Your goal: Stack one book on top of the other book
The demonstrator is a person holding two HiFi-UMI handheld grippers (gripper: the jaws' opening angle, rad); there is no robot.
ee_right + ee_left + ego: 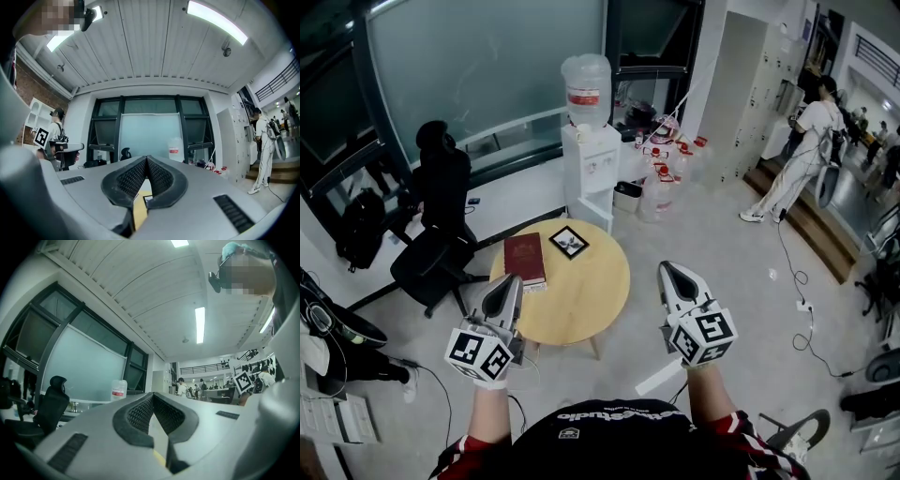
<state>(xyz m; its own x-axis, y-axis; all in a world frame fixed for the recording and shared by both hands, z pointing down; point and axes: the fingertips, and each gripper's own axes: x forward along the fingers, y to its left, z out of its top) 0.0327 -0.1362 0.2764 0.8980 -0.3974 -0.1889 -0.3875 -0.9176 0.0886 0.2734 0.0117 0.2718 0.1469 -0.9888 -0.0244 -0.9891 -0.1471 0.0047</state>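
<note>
Round table, two books lying unstacked, both grippers closed and empty.
The table (586, 305) and both books are seen whole in the head view only; the gripper views are filled mostly by ceiling and windows, with a sliver of tabletop seen under the right pads. The red book (525, 259) lies flat at the table's left edge, and the dark book (569, 242) lies flat just beside it, further in. On the left gripper (514, 279) the fingers are pressed together on nothing, with the red book just ahead of the tips. On the right gripper (667, 268) the fingers are likewise together, held off the table's right edge, well apart from both books.
</note>
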